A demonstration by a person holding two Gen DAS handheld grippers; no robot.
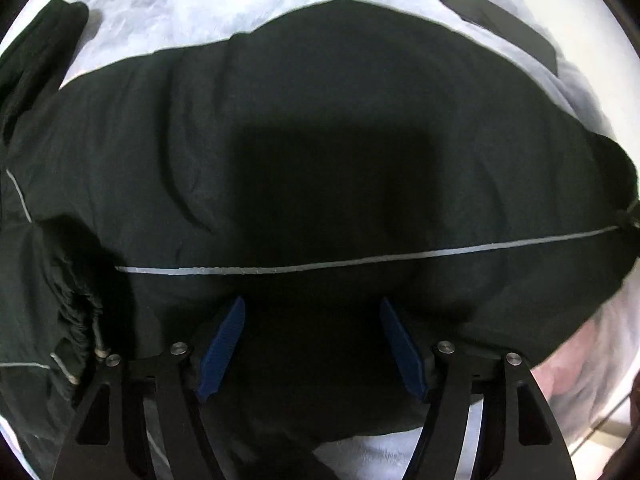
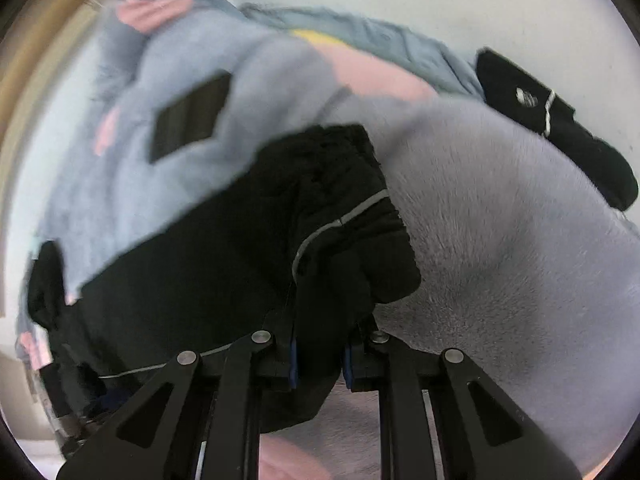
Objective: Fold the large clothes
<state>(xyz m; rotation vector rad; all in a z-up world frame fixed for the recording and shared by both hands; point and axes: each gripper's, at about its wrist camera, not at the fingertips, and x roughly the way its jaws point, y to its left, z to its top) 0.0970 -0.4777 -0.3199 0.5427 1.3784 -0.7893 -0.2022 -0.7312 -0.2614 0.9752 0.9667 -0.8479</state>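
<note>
Right gripper (image 2: pixel 320 360): blue pads closed on a bunched fold of the black garment (image 2: pixel 224 264) at its near edge; left gripper (image 1: pixel 312 344): jaws standing well apart, nothing between the pads, hanging just above the same cloth. The garment, with thin grey piping (image 1: pixel 360 259), lies spread across the fuzzy grey-blue blanket (image 2: pixel 500 220). Farther off on the blanket lie a flat dark rectangle (image 2: pixel 192 114) and a second black folded piece (image 2: pixel 560 136) near the far edge.

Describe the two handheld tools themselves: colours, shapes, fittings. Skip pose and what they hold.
Both look alike. The left tool has two black linkage arms per side with triangular cut-outs, joined by round silver pins, and ribbed blue pads on its fingers. The right tool has the same black arms and silver pins; only thin edges of its blue pads show. No cables, markings or sleeves visible.
</note>
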